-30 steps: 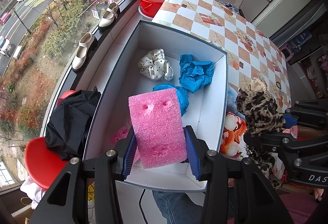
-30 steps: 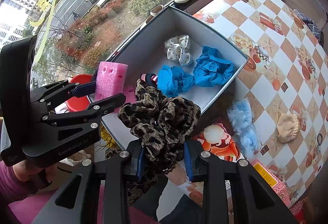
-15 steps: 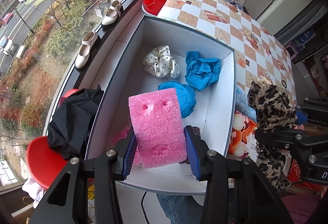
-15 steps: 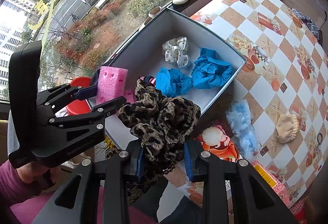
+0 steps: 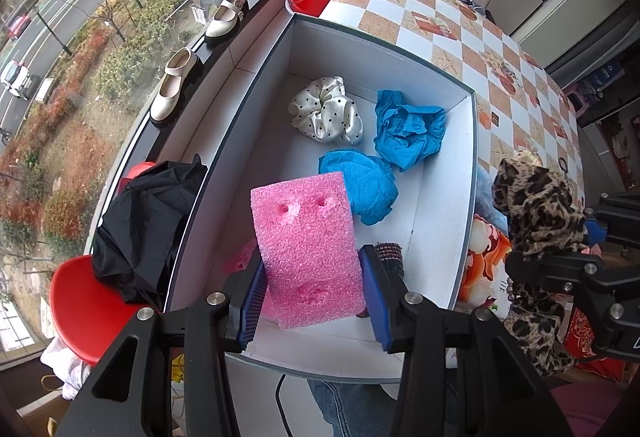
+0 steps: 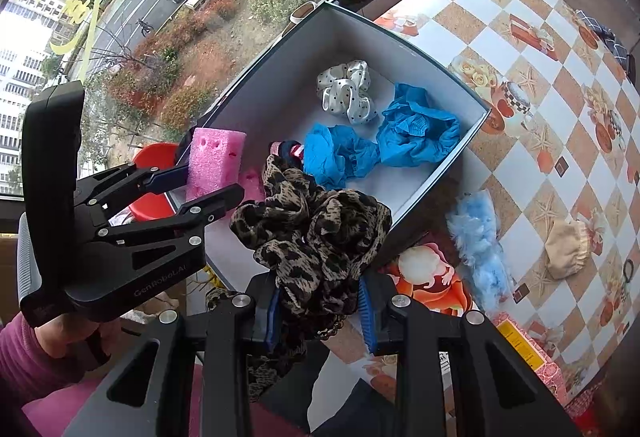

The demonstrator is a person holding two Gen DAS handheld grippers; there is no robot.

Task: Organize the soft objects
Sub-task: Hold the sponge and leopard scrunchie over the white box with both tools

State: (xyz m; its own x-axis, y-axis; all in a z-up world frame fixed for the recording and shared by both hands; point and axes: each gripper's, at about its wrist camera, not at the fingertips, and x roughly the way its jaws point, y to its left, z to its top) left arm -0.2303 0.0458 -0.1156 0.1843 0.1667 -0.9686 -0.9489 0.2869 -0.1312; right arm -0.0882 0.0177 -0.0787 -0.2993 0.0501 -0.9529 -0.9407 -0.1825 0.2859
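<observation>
Left tongs (image 5: 312, 283), clamped on an upright pink foam block (image 5: 308, 253), are held directly above the white cardboard box (image 5: 466, 205); right tongs (image 6: 320, 311) are clamped on a leopard-print scrunchie (image 6: 316, 237) at right.

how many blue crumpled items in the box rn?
2. One blue bundle sits near the box's table-side wall beside the polka-dot scrunchie; the other blue bundle lies just behind the pink foam block. More could hide under the block.

Legible text: "GenRoboAI" is embossed on the black body of the left gripper (image 6: 212, 183), seen at left in the right wrist view. Nothing else is readable.
</observation>
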